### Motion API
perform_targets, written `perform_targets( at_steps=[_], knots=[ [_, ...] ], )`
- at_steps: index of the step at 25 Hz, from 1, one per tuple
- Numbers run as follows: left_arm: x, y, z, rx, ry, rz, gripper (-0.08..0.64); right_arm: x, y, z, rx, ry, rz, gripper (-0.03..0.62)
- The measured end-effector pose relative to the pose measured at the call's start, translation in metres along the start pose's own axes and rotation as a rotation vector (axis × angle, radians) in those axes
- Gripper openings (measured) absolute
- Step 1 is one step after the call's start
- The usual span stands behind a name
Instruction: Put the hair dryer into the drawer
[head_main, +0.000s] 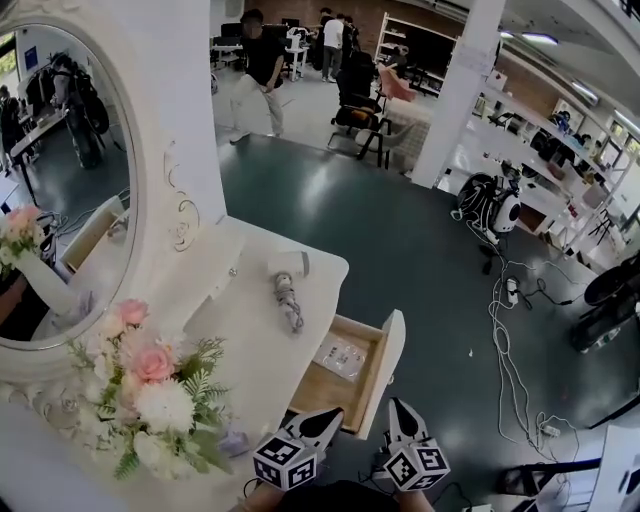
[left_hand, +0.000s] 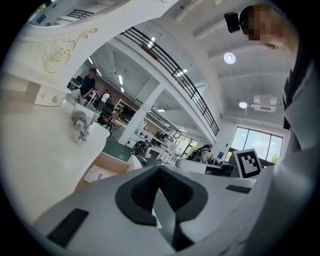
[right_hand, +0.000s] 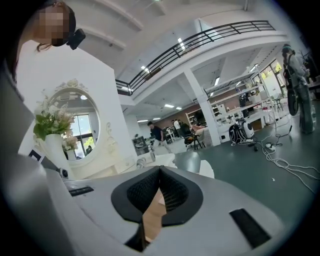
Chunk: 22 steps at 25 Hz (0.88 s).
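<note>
The hair dryer lies on the white dressing table, pale, with its cord wound around the handle; in the left gripper view the hair dryer lies ahead on the left. The wooden drawer stands pulled open at the table's right side, with a flat white packet inside. My left gripper hovers at the drawer's near corner, jaws shut and empty. My right gripper is beside the drawer's white front, also shut with nothing held.
A vase of pink and white flowers stands on the table's near left, by the oval mirror. Cables trail over the dark floor to the right. A white pillar, office chairs and a person are farther back.
</note>
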<state>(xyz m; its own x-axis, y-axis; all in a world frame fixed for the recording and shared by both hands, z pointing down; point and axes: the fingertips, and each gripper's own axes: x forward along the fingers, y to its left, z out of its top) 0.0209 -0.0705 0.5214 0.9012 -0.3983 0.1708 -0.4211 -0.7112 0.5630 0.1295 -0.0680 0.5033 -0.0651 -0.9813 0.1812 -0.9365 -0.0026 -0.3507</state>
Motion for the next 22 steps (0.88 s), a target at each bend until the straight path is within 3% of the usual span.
perform_targets(
  at_steps=[11,22],
  knots=[
    [0.010,0.012,0.012,-0.012,0.000,0.046,-0.003,0.026,-0.003,0.029,0.000,-0.029,0.028,0.018],
    [0.025,0.055,0.055,-0.032,-0.100,0.256,-0.003,0.082,0.025,0.065,0.033,-0.035,0.208,0.018]
  ],
)
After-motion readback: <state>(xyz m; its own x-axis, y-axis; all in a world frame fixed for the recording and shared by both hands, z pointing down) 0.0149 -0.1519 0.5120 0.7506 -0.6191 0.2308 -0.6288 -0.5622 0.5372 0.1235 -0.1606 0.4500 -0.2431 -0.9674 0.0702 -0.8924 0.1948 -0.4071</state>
